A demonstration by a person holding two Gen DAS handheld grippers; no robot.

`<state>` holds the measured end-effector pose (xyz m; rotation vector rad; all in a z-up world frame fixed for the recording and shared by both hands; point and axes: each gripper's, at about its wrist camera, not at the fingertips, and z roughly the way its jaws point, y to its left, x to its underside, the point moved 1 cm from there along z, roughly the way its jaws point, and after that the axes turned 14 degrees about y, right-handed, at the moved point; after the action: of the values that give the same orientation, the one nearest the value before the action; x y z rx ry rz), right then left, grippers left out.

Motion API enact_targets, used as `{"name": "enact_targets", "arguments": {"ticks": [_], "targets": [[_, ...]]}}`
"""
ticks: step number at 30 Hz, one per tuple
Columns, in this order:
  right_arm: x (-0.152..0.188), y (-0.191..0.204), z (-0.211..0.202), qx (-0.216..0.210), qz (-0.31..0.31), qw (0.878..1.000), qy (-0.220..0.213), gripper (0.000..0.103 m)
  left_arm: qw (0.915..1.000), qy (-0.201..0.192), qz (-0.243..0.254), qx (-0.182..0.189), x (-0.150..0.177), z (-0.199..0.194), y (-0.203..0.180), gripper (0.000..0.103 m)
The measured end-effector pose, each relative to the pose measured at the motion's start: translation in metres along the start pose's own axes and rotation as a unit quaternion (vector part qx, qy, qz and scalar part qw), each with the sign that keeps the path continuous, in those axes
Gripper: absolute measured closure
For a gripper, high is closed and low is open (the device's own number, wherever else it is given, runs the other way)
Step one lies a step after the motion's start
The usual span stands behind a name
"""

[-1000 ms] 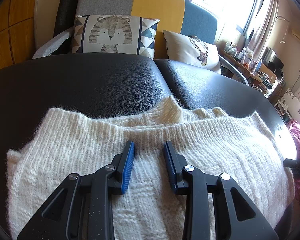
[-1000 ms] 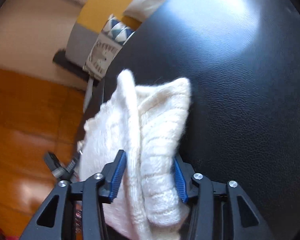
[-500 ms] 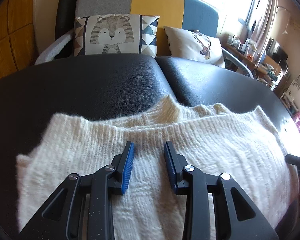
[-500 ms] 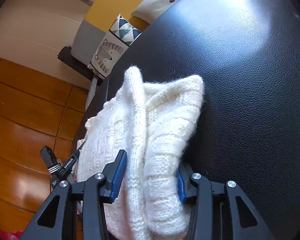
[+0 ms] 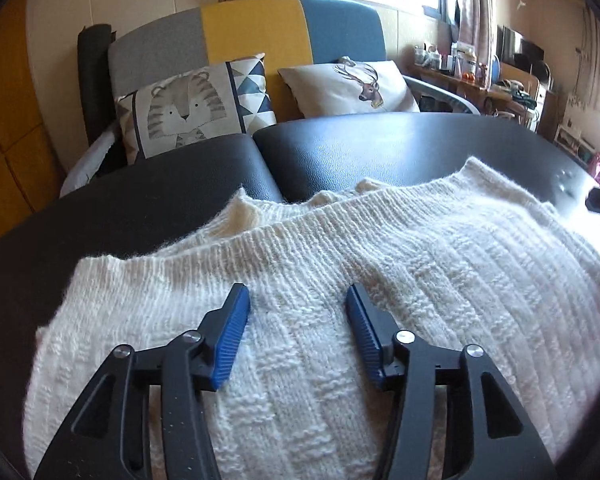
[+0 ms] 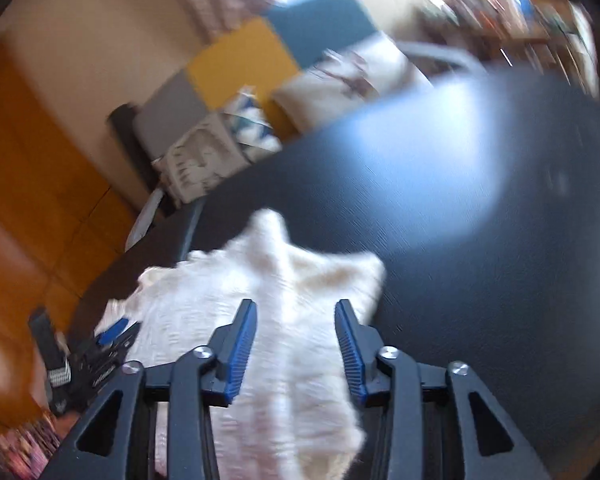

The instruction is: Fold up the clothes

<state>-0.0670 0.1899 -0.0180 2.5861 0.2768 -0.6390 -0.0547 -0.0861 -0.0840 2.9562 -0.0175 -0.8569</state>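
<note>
Cream sweater [image 5: 340, 280] of chunky ribbed knit, fuzzy and matt, black table [image 5: 380, 148] in grained leather-look cover with soft sheen, left gripper [image 5: 296, 336] of matt black plastic, ridged blue pads [image 5: 232, 336], bright metal screws, printed cloth cushion [image 5: 192, 108]

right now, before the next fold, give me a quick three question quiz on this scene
1. Which garment lies on the black table? a) jeans b) white sweater c) towel
2. True or false: the tiger pillow lies on the sweater.
3. What animal is on the other pillow?

Key: 1 b. 2 false, it leans on the sofa behind the table. 3 a deer.
</note>
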Motion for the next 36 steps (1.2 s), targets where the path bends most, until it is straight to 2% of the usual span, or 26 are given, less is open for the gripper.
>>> {"name": "enact_targets", "arguments": {"ticks": [2, 5, 7, 10, 11, 12, 14, 16, 18, 20, 21, 22, 24, 27, 29, 31, 33, 36], "targets": [[-0.006, 0.018, 0.009, 0.024, -0.044, 0.999, 0.017, 0.083, 1.0, -0.002, 0.0, 0.0, 0.0, 0.0, 0.001, 0.048], [-0.012, 0.036, 0.033, 0.02, -0.073, 0.996, 0.051, 0.092, 1.0, -0.004, -0.004, 0.006, 0.002, 0.001, 0.003, 0.048], [-0.01, 0.043, 0.05, 0.02, -0.081, 0.994, 0.064, 0.094, 0.9999, -0.005, -0.006, 0.011, 0.004, 0.001, 0.003, 0.048], [-0.01, 0.046, 0.07, 0.047, -0.091, 0.992, 0.072, 0.094, 0.9998, -0.005, -0.01, 0.019, 0.005, 0.001, 0.005, 0.047], [-0.01, 0.043, 0.074, 0.06, -0.089, 0.992, 0.071, 0.094, 0.9997, -0.005, -0.011, 0.022, 0.005, 0.001, 0.006, 0.047], [-0.011, 0.037, 0.077, 0.073, -0.083, 0.992, 0.068, 0.099, 0.9996, -0.006, -0.012, 0.025, 0.005, 0.002, 0.006, 0.047], [-0.013, 0.025, 0.079, 0.079, -0.067, 0.993, 0.062, 0.101, 0.9994, -0.006, -0.015, 0.03, 0.005, 0.003, 0.008, 0.047], [-0.013, 0.013, 0.078, 0.066, -0.049, 0.995, 0.055, 0.103, 0.9992, -0.006, -0.018, 0.037, 0.005, 0.004, 0.01, 0.046], [-0.013, 0.003, 0.075, 0.035, -0.031, 0.998, 0.048, 0.103, 0.9991, -0.006, -0.018, 0.038, 0.005, 0.004, 0.01, 0.046], [-0.011, -0.005, 0.062, -0.024, -0.003, 0.999, 0.038, 0.097, 0.9991, -0.004, -0.017, 0.038, 0.003, 0.004, 0.011, 0.046], [-0.008, -0.01, 0.051, -0.048, 0.011, 0.998, 0.028, 0.09, 0.9992, 0.0, -0.015, 0.036, 0.002, 0.002, 0.01, 0.046], [-0.004, -0.015, 0.038, -0.062, 0.024, 0.998, 0.013, 0.087, 0.9993, 0.005, -0.013, 0.034, 0.0, -0.001, 0.007, 0.046], [0.006, -0.028, 0.009, -0.06, 0.047, 0.997, -0.007, 0.086, 0.9992, 0.003, -0.007, 0.04, -0.007, -0.012, -0.001, 0.046], [0.026, -0.05, -0.025, -0.064, 0.08, 0.995, -0.021, 0.087, 0.9958, -0.027, 0.001, 0.087, -0.017, -0.034, -0.025, 0.046], [0.039, -0.062, -0.034, -0.061, 0.1, 0.993, -0.008, 0.09, 0.9931, -0.023, 0.018, 0.113, -0.027, -0.039, -0.051, 0.046], [0.05, -0.07, -0.035, -0.091, 0.118, 0.989, 0.004, 0.09, 0.9896, -0.01, 0.047, 0.136, -0.034, -0.036, -0.081, 0.046], [0.054, -0.075, -0.027, -0.109, 0.142, 0.983, 0.029, 0.088, 0.9874, -0.001, 0.084, 0.134, -0.038, -0.028, -0.109, 0.046], [0.057, -0.071, -0.019, -0.107, 0.141, 0.983, 0.053, 0.089, 0.9852, 0.001, 0.14, 0.099, -0.042, -0.016, -0.145, 0.046]]}}
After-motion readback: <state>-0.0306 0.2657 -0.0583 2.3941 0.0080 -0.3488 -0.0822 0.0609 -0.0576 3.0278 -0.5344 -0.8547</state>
